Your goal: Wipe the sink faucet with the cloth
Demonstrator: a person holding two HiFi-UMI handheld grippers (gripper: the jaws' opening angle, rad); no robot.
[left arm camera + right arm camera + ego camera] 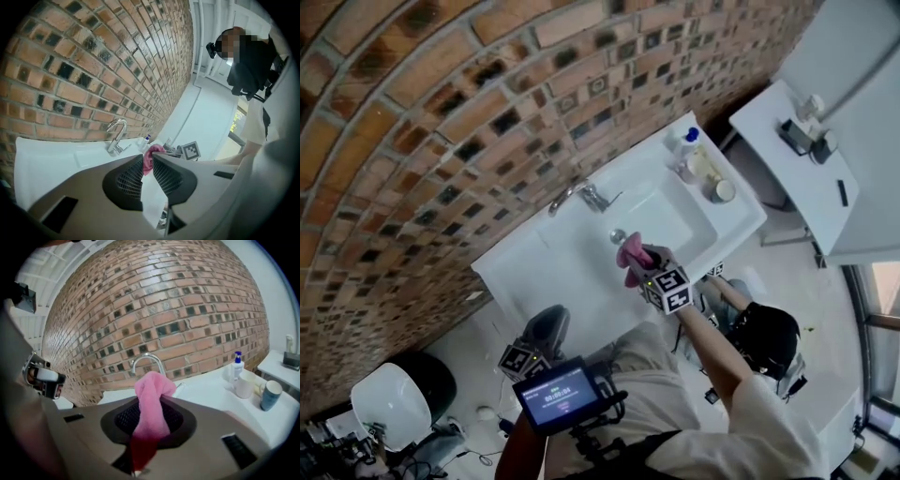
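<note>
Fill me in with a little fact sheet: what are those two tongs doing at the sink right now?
Place: white sink against a brick wall
Right tongs: shut on a pink cloth, held over the basin
Left tongs: open, empty, held low in front of the sink
Faucet: chrome, curved spout; the cloth is apart from it
Also on the sink: pump bottle and two cups at one end
Wiping: not yet begun
</note>
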